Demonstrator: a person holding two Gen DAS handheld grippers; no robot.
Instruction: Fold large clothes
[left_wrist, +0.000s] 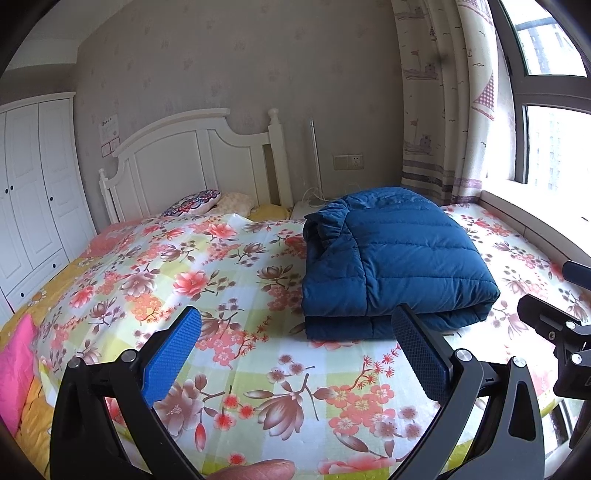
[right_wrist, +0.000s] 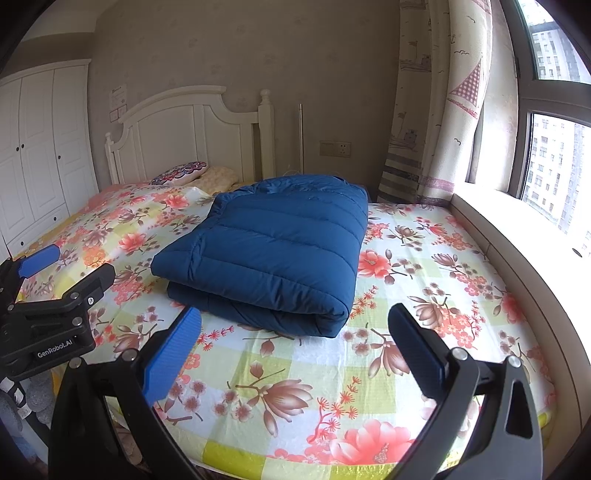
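Floral-sheeted bed (right_wrist: 424, 266) with folded blue down jacket (right_wrist: 273, 251), pillows (right_wrist: 181, 172) at headboard.

Light: we see daylight entering through the window (right_wrist: 546, 155), blown out white along the sill.
Shadows: soft, falling left of the blue jacket (right_wrist: 273, 254).
Distortion: strong fisheye bending, dark corner vignettes.
Focus: mostly sharp.

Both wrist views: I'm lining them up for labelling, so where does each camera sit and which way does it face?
Left wrist: on the left gripper, facing the headboard; folded blue jacket ahead-right; its open fingers and a fingertip show.
Right wrist: on the right gripper, nearer the window; jacket ahead-left; open fingers show.
Shared: the jacket, floral bedsheet, and each other's gripper at the edge.
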